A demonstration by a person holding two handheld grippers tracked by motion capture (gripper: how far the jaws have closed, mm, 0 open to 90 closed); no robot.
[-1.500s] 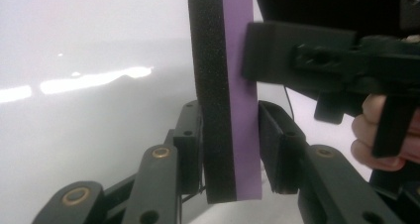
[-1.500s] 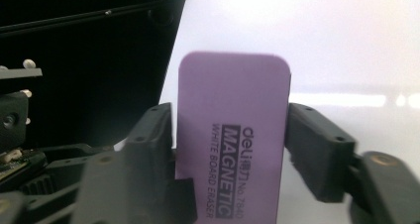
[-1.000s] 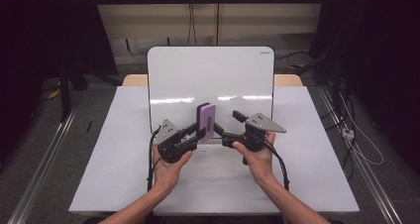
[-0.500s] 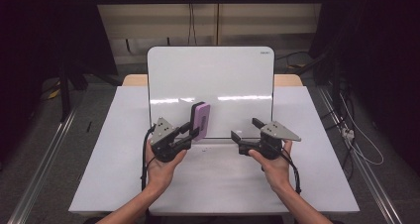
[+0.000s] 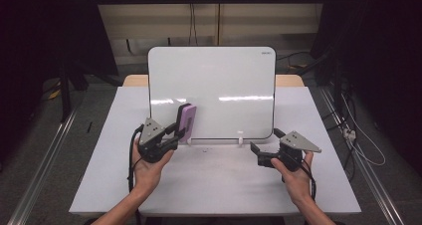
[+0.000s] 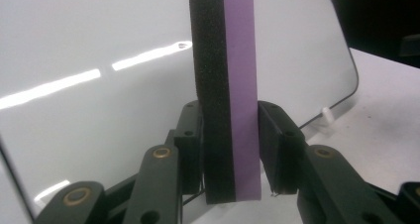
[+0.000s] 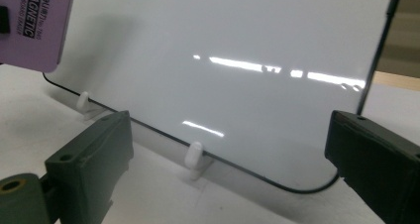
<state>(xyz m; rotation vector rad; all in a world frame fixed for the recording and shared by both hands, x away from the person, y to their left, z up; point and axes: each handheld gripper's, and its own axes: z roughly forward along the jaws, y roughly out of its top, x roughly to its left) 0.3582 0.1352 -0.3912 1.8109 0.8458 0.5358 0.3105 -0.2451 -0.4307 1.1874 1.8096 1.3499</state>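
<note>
Eraser (image 6: 230, 95) upright, clamped in left claw (image 5: 180, 131), just before whiteboard (image 5: 219, 85) lower left. Right claw (image 5: 263, 153) just opened, empty, above counter (image 5: 209, 185). Board looks clean; wiping probably still ahead.

The eraser (image 6: 230, 100) is purple on one side with a black felt layer on the other. The whiteboard (image 5: 214, 85) is glossy white with a thin dark edge, on white clips (image 7: 194, 159). The counter (image 5: 214, 185) is white. Both hand-held grippers are black.
</note>
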